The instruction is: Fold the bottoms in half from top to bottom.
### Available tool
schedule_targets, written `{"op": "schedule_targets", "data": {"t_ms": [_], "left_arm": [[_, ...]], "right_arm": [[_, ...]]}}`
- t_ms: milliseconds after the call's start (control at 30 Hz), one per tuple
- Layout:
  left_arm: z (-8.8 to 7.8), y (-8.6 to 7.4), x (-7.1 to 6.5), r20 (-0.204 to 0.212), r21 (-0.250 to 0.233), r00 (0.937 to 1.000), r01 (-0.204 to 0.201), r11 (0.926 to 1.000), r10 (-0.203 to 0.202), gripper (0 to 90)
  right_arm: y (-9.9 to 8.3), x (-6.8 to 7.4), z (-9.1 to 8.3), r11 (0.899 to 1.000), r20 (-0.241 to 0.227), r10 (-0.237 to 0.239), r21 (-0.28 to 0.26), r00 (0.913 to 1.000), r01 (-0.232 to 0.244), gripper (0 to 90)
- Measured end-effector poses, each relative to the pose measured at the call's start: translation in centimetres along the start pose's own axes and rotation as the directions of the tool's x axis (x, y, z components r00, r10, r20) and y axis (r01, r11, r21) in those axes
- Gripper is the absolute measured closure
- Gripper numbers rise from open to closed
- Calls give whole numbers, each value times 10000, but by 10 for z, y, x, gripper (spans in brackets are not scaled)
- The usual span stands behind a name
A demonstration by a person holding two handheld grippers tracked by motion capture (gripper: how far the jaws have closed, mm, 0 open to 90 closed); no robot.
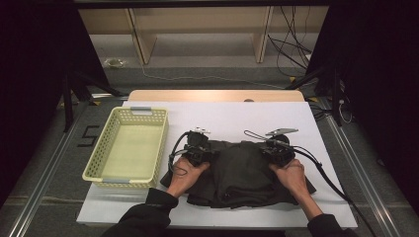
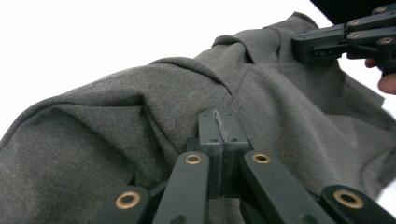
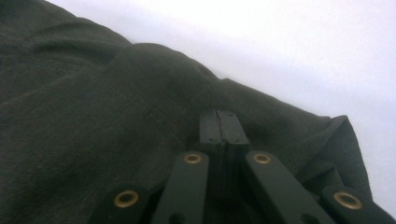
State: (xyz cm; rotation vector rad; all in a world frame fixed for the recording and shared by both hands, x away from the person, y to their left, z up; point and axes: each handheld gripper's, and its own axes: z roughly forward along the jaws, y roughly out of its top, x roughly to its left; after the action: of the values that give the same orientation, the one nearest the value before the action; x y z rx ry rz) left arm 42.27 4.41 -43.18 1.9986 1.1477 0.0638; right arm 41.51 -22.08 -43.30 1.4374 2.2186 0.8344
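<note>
item: dark grey cloth (image 1: 242, 173), some garment, type I can't tell
state: loosely folded, layered, rumpled, ridges along far edge
pose: flat on the white board (image 1: 237, 116), corners sticking out at both sides
place: near-centre of board, just right of the basket (image 1: 129, 148), not touching it that I can see

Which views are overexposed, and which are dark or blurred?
Left gripper view: white table blown out, grey garment sharp. Right gripper view: garment dim and soft, table glaring. High view: dark surroundings, evenly lit table, yellow basket clear.
</note>
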Motion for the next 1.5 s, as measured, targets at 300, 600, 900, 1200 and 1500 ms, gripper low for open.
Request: {"op": "schedule_targets", "data": {"t_ms": [300, 600, 900, 1200, 1500], "left_arm": [[12, -4, 6, -61, 271, 10000, -24, 9996, 26, 894], [17, -6, 9, 15, 347, 10000, -14, 9994, 13, 894], [18, -7, 16, 232, 403, 9994, 242, 9989, -251, 894], [-13, 15, 14, 295, -403, 9991, 328, 9986, -316, 891], [8, 8, 41, -250, 46, 9966, 784, 9969, -783, 893]], "right_arm": [[-2, -7, 11, 9996, 184, 191, 214, 9996, -195, 900], [-8, -34, 19, 9929, 93, 1093, 457, 9940, -1096, 900], [-9, -33, 25, 9953, 428, 737, 599, 9964, -762, 900], [-8, -33, 22, 9959, 350, 745, 490, 9966, -762, 900], [-8, -33, 21, 9962, 340, 738, 446, 9967, -753, 900]]}}
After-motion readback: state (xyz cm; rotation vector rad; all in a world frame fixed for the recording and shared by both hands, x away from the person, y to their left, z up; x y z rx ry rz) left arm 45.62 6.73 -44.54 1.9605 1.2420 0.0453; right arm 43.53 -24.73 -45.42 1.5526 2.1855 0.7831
